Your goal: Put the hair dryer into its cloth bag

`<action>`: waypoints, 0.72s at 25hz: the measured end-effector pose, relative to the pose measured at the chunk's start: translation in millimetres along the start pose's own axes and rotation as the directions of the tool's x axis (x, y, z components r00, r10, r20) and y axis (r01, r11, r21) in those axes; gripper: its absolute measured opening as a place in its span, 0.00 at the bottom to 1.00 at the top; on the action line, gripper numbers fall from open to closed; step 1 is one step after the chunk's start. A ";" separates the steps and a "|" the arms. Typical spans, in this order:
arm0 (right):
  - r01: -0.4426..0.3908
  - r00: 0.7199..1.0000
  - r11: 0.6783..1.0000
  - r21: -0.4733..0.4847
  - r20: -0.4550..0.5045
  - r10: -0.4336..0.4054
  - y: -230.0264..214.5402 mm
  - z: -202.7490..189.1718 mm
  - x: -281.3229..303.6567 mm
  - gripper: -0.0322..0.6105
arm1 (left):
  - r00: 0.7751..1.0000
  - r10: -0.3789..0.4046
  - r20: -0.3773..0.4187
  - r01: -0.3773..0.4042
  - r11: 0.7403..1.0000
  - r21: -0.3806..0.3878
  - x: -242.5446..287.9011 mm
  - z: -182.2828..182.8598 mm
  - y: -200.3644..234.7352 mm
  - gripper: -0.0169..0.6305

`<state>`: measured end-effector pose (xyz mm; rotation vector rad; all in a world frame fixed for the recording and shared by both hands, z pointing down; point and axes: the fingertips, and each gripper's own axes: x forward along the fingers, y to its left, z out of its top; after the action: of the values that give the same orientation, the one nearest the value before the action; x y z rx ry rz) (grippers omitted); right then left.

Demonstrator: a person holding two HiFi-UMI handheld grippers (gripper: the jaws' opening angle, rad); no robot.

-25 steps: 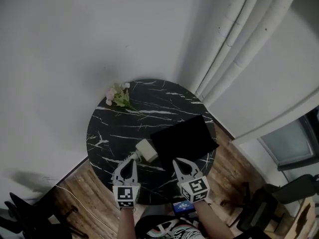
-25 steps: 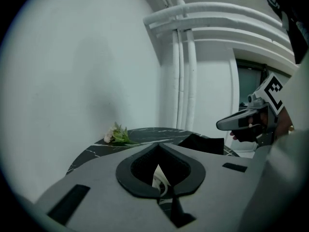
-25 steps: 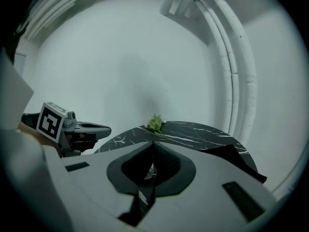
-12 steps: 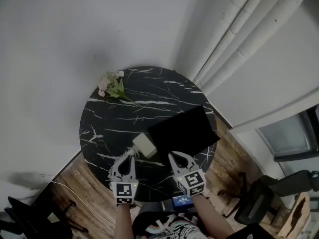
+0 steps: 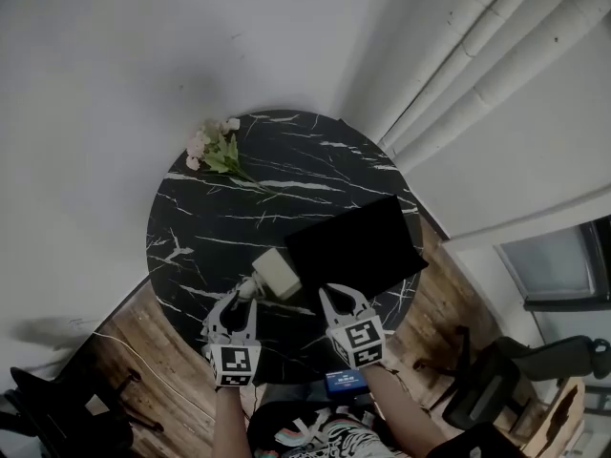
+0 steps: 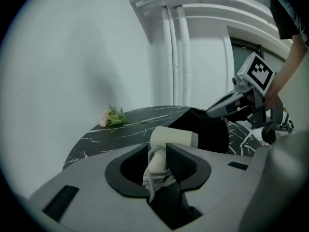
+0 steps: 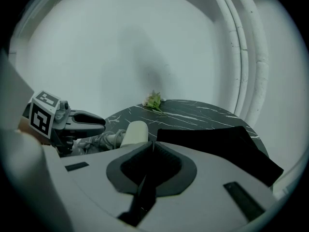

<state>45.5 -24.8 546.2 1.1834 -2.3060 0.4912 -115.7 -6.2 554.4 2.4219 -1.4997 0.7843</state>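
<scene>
A cream hair dryer [image 5: 277, 275] is seen lying on a round black marble table [image 5: 196, 227], just beside the flat black cloth bag [image 5: 358, 251] and not yet inside it. The left gripper [image 5: 243, 301] is held at the dryer's cord-wrapped handle. Its jaws have just been opening and are narrowly parted, and no grip is seen. The right gripper [image 5: 334, 299] is closed and empty near the bag. The bagging is judged entirely undone.

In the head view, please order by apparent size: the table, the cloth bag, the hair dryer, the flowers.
1. round table
2. black cloth bag
3. hair dryer and flowers: these look about alike, so they are not ranked.
</scene>
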 end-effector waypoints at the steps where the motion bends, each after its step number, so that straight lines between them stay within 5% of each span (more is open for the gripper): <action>1: 0.000 1.000 1.000 -0.003 -0.007 0.000 -1.1 -2.5 3.9 0.08 | 1.000 0.001 -0.014 -0.001 1.000 0.009 2.5 -5.2 -0.1 0.20; 14: -0.053 0.989 0.997 -0.056 -0.142 0.045 -1.0 -38.6 51.8 0.09 | 0.991 -0.016 -0.130 0.037 0.986 0.163 28.7 -34.1 -7.3 0.37; 18: -0.075 0.978 0.994 -0.077 -0.199 0.058 -0.4 -51.1 67.4 0.24 | 0.990 -0.010 -0.141 0.040 0.977 0.209 34.2 -35.6 -7.9 0.39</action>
<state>25.8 -41.9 626.7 0.9744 -2.1795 0.5064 -108.8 -14.1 603.3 2.4669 -1.3947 1.1353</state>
